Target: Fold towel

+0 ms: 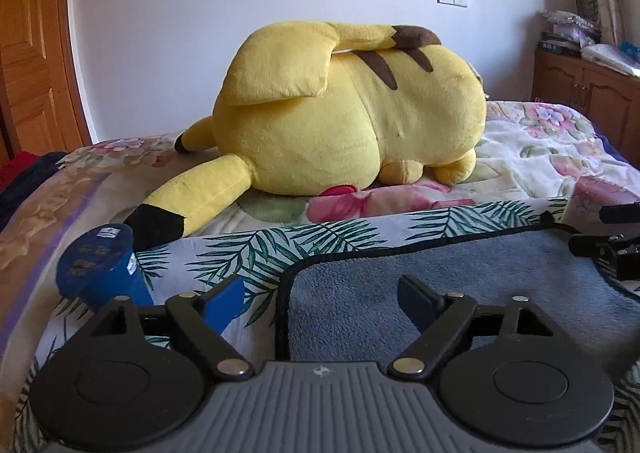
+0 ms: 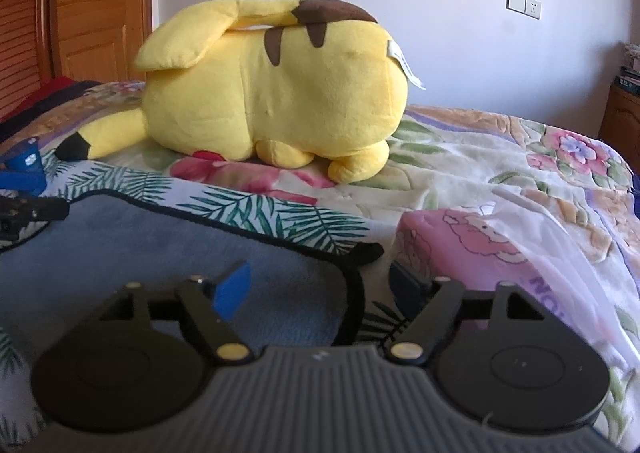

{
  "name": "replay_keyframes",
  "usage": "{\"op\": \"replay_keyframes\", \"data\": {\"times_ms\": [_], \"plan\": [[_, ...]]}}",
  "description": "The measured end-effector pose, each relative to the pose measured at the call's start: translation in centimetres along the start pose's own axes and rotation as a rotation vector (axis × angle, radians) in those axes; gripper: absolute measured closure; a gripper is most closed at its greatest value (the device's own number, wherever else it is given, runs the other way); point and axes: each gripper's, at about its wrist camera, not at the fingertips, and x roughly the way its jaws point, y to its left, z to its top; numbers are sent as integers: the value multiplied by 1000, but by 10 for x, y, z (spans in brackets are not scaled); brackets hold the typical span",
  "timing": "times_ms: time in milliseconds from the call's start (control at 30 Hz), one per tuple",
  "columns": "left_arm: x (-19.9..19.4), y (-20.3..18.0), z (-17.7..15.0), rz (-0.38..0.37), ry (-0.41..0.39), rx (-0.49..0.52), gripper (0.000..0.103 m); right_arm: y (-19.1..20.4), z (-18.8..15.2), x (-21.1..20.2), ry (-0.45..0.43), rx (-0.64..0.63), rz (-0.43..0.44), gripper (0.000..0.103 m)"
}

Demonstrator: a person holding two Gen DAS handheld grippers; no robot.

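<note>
On the bed (image 1: 532,157), I hold the left hand-held gripper (image 1: 320,293) low over the near left corner of the grey-blue towel (image 1: 460,277), its jaws spread wide: the blue finger sits out over the palm-leaf cloth (image 1: 256,253), the dark one over the towel's pile, and nothing lies between them. The towel, edged in black, lies flat on that leaf-print cloth, which covers the floral blanket. The right hand-held gripper (image 2: 320,287) hangs at the towel's (image 2: 120,249) near right corner, also wide open, with the black hem curving between its fingers; whether either finger touches the fabric I cannot tell. A large yellow plush toy (image 1: 344,109) lies face down beyond the towel, well apart from it. A blue cylinder (image 1: 100,265) stands just left of the left hand-held gripper. A pink cartoon-print package (image 2: 472,249) lies on the bed to the right of the towel.
</note>
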Motion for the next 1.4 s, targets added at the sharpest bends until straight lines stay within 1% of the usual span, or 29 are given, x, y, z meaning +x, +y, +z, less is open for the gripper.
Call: {"op": "replay_keyframes", "data": {"times_ms": [67,100,200,300,400,900,1133,1400], "plan": [[-11,-1,-1,-1,-5,-10,12,1,1,-7,4,10,3,20],[-17,-2,-2,-6,-7,-17,11,1,2,-12,0,15,3,15],[-33,-5,-4,-15,-3,-27,10,3,6,-28,-12,21,2,5],[-50,-8,-4,-22,1,-28,7,3,10,-45,-28,31,-2,0],[-65,-12,-3,-24,4,-16,3,5,12,-60,-31,26,-1,0],[-154,-44,5,-75,-6,48,0,15,16,-146,-57,39,4,0],[-197,-51,14,-81,-37,30,0,18,21,-186,-83,42,2,0],[-245,-52,30,-77,-84,52,0,24,18,-225,-112,56,-1,0]]}}
